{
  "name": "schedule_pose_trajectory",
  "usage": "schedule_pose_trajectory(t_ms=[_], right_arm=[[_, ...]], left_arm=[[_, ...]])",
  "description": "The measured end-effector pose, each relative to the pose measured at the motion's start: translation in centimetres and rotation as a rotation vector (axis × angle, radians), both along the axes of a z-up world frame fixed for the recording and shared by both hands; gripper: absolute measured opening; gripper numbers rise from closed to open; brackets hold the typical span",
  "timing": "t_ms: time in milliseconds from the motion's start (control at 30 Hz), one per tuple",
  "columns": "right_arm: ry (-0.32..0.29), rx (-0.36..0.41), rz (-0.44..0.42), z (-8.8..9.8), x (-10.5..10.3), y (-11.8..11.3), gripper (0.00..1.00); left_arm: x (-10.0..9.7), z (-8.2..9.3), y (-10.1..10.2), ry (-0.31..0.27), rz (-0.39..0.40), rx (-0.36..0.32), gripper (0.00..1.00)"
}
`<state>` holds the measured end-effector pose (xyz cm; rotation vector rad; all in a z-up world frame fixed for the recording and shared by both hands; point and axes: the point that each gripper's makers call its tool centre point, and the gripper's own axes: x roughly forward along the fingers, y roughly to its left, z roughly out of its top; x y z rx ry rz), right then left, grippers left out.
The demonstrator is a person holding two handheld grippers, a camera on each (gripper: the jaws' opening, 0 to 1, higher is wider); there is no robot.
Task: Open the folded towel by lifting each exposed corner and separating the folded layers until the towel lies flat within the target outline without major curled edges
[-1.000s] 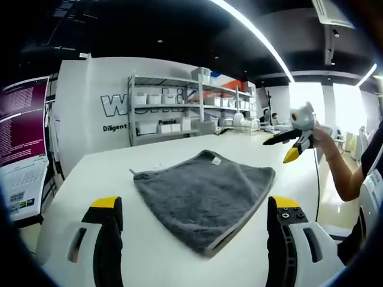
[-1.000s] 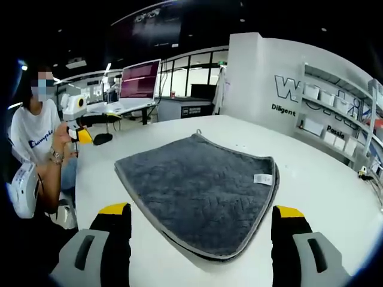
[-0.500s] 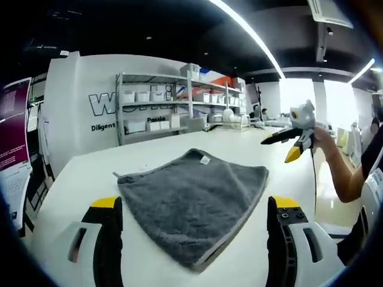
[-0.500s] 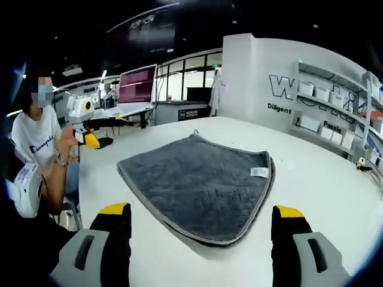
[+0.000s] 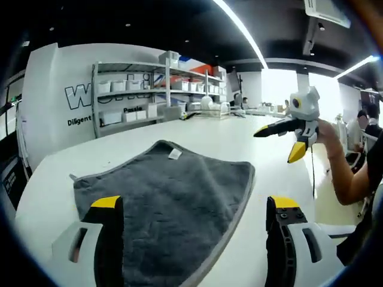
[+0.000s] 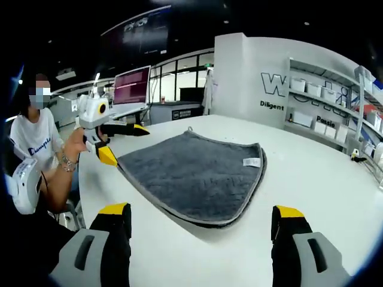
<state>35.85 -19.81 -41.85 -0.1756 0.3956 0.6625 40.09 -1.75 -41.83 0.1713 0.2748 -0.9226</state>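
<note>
in the left gripper view the left gripper (image 5: 191, 209) stands with its yellow-tipped jaws spread wide and nothing between them, low over the near edge of the grey towel (image 5: 161, 209). the towel lies folded on the white table (image 5: 263, 161), its grey-trimmed edge running toward the far right corner and a small white label (image 5: 175, 153) near its far edge. farther right, above the table's edge, the right gripper (image 5: 286, 139) is held in a person's hand (image 5: 329, 134), its jaws parted and off the cloth. behind stand shelves (image 5: 149, 95) with white bins along a wall with lettering. in the right gripper view the right gripper (image 6: 200, 215) has its jaws wide apart and holds nothing, over bare table (image 6: 311, 173) just short of the towel (image 6: 191, 173). the left gripper (image 6: 116, 140) sits at the towel's far left corner, yellow tips parted; whether it touches the cloth i cannot tell. beyond it a monitor (image 6: 134, 85) glows on a desk.
</note>
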Motion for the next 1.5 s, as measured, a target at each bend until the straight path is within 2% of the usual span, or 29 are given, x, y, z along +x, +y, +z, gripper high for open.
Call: schedule_pose_trajectory(t_ms=[233, 367, 467, 533, 733, 833, 867, 1033, 1100, 1133, 1200, 1367, 1500], right_arm=[[0.010, 0.014, -0.019, -0.5, -0.6, -1.0, 1.00], [0.016, 0.019, -0.029, -0.8, -0.7, -1.4, 1.00], [0.025, 0.014, -0.029, -1.0, -0.7, -1.7, 1.00], [0.027, 0.018, -0.032, -1.0, -0.7, -1.9, 1.00], [0.025, 0.024, -0.040, -1.0, -0.6, -2.3, 1.00], [0.029, 0.022, -0.040, -1.0, -0.5, -2.4, 1.00], [0.030, 0.022, -0.040, -1.0, -0.5, -2.4, 1.00], [0.024, 0.026, -0.038, -0.7, -0.2, -2.2, 1.00], [0.022, 0.028, -0.038, -0.6, -0.2, -2.2, 1.00], [0.021, 0.026, -0.036, -0.4, -0.1, -2.1, 1.00], [0.020, 0.023, -0.032, -0.3, -0.1, -2.0, 1.00], [0.026, 0.025, -0.034, -0.5, -0.1, -2.0, 0.99], [0.032, 0.026, -0.037, -0.7, 0.0, -2.1, 0.99]], left_arm=[[0.3, -0.7, -4.7, -0.018, -0.015, 0.028, 0.93], [0.3, -1.9, -7.5, -0.011, -0.052, 0.050, 0.86], [0.6, -2.4, -8.9, -0.018, -0.060, 0.064, 0.79], [0.9, -2.9, -9.8, -0.009, -0.066, 0.072, 0.78], [1.7, -2.9, -11.6, -0.014, -0.090, 0.070, 0.63], [1.9, -3.2, -12.5, -0.009, -0.091, 0.085, 0.61], [1.9, -3.1, -12.9, -0.024, -0.092, 0.098, 0.59], [2.3, -3.1, -14.7, -0.041, -0.133, 0.104, 0.34], [2.3, -3.6, -15.2, -0.021, -0.151, 0.112, 0.35], [2.1, -4.6, -15.7, 0.016, -0.175, 0.143, 0.35], [2.2, -5.4, -16.2, 0.011, -0.182, 0.159, 0.34], [2.4, -7.1, -16.3, 0.020, -0.188, 0.201, 0.25], [1.9, -6.9, -16.7, -0.010, -0.214, 0.205, 0.15]])
